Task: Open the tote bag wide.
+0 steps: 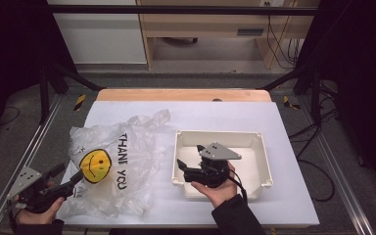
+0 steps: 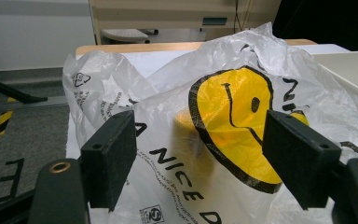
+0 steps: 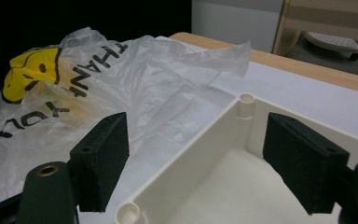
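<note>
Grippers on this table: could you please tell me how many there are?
2. The left gripper is at the near left, against the plastic bag. The right gripper is over the white tray, right of the bag.

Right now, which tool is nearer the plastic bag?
Left. The left tool sits at the plastic bag, jaws open beside its smiley face; the right tool is over the white box.

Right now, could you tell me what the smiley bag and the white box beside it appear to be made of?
The bag looks like thin plastic film: translucent, glossy and crinkled, with printed black lettering and a yellow face; something yellow shows faintly through it. The box seems to be rigid moulded plastic, cream-white with a dull sheen, judging by its smooth even walls and round corner posts.
</note>
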### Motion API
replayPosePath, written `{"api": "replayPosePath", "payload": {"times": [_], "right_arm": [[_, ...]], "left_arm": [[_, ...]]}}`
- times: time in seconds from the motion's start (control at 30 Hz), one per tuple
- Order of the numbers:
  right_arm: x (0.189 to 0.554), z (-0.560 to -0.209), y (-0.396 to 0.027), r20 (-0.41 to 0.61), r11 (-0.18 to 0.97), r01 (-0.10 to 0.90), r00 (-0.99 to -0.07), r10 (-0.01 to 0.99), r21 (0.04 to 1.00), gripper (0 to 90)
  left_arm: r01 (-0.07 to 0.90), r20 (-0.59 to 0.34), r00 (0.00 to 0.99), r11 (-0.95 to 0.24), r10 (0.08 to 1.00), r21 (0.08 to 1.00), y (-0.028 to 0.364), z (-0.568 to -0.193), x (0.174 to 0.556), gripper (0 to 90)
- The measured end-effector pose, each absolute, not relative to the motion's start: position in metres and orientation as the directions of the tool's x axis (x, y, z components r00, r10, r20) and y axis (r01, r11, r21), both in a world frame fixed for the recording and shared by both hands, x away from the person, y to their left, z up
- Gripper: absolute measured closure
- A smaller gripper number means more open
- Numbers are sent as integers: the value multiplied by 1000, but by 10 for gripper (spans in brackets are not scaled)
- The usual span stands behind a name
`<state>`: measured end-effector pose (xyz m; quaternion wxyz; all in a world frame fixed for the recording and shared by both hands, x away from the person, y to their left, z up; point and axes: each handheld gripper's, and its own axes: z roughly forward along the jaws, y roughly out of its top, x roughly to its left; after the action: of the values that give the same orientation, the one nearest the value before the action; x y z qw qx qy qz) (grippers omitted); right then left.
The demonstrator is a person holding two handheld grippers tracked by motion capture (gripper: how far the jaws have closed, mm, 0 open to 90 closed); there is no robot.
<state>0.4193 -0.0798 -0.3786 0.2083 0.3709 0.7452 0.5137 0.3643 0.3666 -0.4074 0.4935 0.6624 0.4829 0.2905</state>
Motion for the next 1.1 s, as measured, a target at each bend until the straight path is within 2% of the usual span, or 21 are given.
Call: {"api": "replayPosePath", "payload": {"times": [0.83,1.1], "right_arm": [[414,-396,30,84,262,330,-751,655,907,236],[402,-406,57,85,294,322,-791,606,900,298]], "left_arm": [[354,-83,353,-51,932,934,371,-415,358,244],[359,-83,347,-50,934,932,373,-417,356,277]]}}
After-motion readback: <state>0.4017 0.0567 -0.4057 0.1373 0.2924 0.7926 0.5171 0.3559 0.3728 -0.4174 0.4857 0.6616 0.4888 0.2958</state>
